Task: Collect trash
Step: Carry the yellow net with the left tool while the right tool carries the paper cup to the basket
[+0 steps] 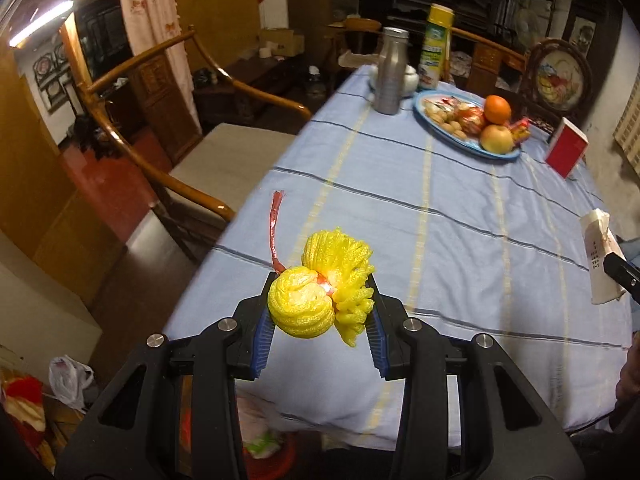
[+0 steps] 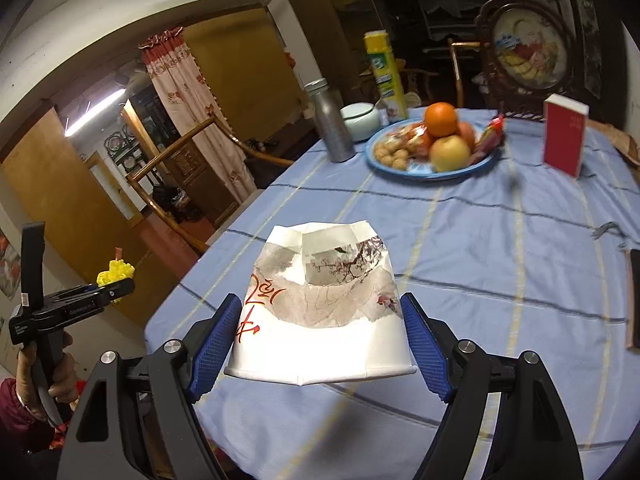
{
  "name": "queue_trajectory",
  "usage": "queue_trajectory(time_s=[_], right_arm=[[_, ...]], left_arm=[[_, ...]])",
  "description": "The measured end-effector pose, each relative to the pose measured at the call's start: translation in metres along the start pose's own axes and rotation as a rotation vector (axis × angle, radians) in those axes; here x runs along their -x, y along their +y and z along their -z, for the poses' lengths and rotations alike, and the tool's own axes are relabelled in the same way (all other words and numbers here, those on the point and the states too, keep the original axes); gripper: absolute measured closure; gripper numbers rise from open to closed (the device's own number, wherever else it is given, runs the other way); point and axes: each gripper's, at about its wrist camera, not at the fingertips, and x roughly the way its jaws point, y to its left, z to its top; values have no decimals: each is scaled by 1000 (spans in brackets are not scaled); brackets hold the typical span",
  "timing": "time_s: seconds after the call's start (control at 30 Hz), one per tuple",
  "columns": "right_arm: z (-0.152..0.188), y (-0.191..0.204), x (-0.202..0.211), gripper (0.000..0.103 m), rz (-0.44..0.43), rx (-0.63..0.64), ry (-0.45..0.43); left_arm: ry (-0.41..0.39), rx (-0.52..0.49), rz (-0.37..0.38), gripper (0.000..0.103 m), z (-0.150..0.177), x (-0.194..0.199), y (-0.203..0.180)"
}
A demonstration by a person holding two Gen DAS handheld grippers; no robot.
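Yellow foam fruit net (image 1: 320, 284) pinched in the left gripper (image 1: 320, 320) — above the blue-striped tablecloth (image 1: 460, 240).

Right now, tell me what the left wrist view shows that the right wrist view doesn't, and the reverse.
Only the left wrist view shows the left gripper head-on, shut on the yellow foam fruit net with its red strip, plus the white plastic bag on the floor.

Only the right wrist view shows the right gripper close up, clamping the flattened paper cup, and the hand on the left gripper's handle.

Both show the fruit plate, metal bottle, red box and blue tablecloth.
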Motion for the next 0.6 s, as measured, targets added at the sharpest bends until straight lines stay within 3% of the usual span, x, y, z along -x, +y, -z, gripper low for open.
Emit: queue_trajectory(time_s=[0.13,0.4,0.5,0.6], right_arm=[[15,-46,35,24,84,-10,-7],[54,-144,123,24,321,-142,-49],[58,-157,142,23,349,-190,-94],[51,-153,137,23,325,-192,-119]], left_arm=[[8,-65,67,62,-3,-11,-66],[49,-240,317,62,2,-36,-226],[29,-293,350,62,0,-32,-251],[-11,-305,336,61,-6,-24,-246]])
